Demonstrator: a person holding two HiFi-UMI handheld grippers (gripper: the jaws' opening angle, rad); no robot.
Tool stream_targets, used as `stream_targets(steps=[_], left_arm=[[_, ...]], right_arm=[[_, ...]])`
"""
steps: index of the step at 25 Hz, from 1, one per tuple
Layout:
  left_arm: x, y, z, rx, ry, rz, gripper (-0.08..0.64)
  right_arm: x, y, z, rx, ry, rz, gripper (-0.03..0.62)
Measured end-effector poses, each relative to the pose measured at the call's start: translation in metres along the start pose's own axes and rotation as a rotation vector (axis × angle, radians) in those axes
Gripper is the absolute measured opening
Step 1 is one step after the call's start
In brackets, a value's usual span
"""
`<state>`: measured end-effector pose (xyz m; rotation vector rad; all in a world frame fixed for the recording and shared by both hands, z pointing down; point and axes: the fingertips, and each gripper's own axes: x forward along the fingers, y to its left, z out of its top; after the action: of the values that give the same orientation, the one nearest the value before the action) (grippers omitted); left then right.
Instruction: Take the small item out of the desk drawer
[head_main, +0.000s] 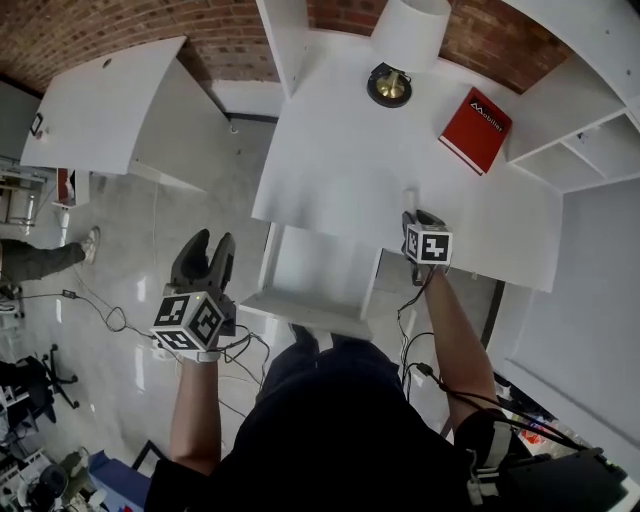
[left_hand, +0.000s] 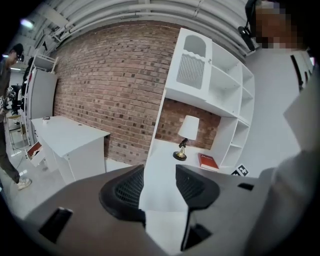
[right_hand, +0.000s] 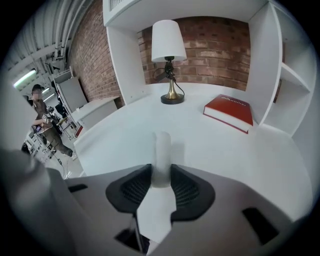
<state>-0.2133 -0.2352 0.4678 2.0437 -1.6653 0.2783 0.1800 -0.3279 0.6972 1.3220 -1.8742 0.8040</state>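
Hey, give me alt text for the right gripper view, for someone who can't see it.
The right tool grips a small white cylinder between its jaws over a white desk. Farther back on the desk are a table lamp and a red book, with a brick wall beyond.

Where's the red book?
In the head view, the book lies on the desk at the right, between the lamp and the shelves.

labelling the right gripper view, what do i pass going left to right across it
person → second desk → lamp → red book → shelves; white tube left out, it lines up under the lamp
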Motion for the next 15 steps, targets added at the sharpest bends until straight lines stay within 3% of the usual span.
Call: stream_targets(steps=[7,15], left_arm=[[0.004,0.008,-0.009,-0.023,0.007,0.024,0.198],[0.011,0.002,0.006,-0.055,-0.021,-0.030,0.196]], right_arm=[[0.010,0.003,0.007,0.021,-0.021,0.018,0.169],[-0.042,0.019,0.048,0.043,-0.233,0.021,0.144]])
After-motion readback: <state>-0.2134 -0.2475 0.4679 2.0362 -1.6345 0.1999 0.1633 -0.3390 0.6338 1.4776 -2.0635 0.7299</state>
